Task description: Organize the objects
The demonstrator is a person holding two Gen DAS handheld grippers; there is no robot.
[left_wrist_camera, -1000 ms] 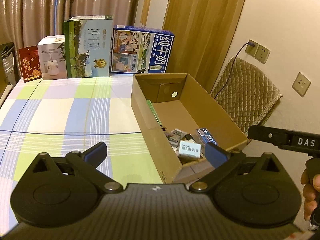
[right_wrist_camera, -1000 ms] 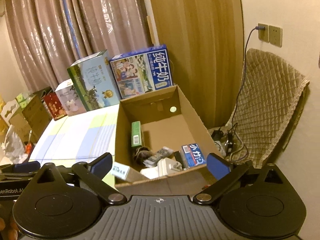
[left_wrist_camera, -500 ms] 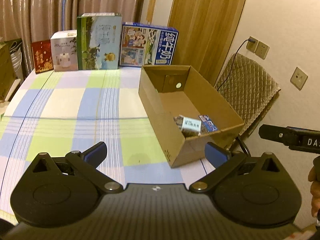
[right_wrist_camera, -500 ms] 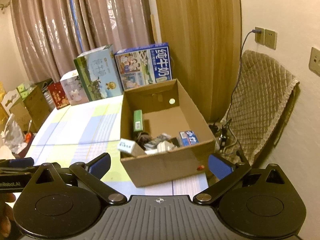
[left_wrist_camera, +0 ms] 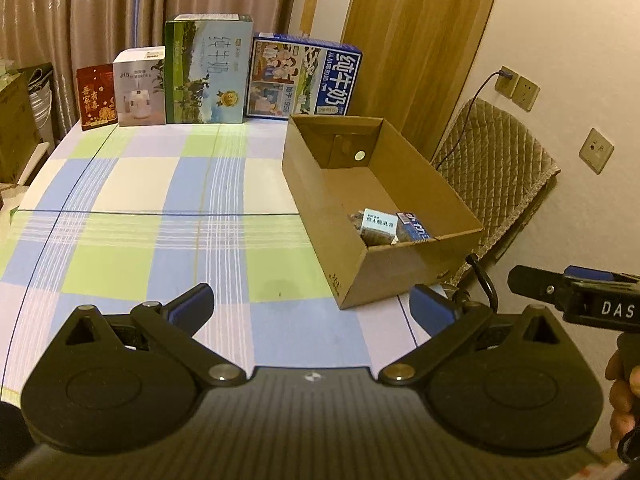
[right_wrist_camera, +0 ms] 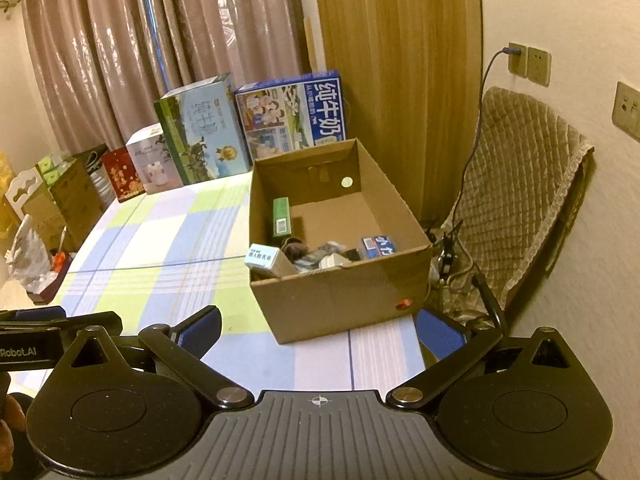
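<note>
An open cardboard box [left_wrist_camera: 404, 268] [right_wrist_camera: 340, 300] stands at the table's right edge. Inside it lie several small items: a white carton with a teal label [left_wrist_camera: 377, 223] [right_wrist_camera: 264, 258], a blue packet [left_wrist_camera: 414, 230] [right_wrist_camera: 378, 245], a green box [right_wrist_camera: 281, 216] leaning on the left wall and crumpled wrappers [right_wrist_camera: 324, 254]. My left gripper [left_wrist_camera: 310, 306] is open and empty, held back above the near table. My right gripper [right_wrist_camera: 318, 330] is open and empty too, in front of the box's near wall. The right gripper's body [left_wrist_camera: 576, 296] shows at the left wrist view's right edge.
Along the table's far edge stand a blue milk carton case [left_wrist_camera: 304, 76], a green-and-blue case [left_wrist_camera: 206, 72], a white appliance box [left_wrist_camera: 138, 88] and a red packet [left_wrist_camera: 96, 96]. The checked tablecloth [left_wrist_camera: 160, 216] covers the table. A quilted chair [right_wrist_camera: 516, 192] and cables stand at the right by the wall.
Both grippers have pulled back and up from the box, so it looks smaller and farther. Both stayed open and empty. The box's contents have not moved.
</note>
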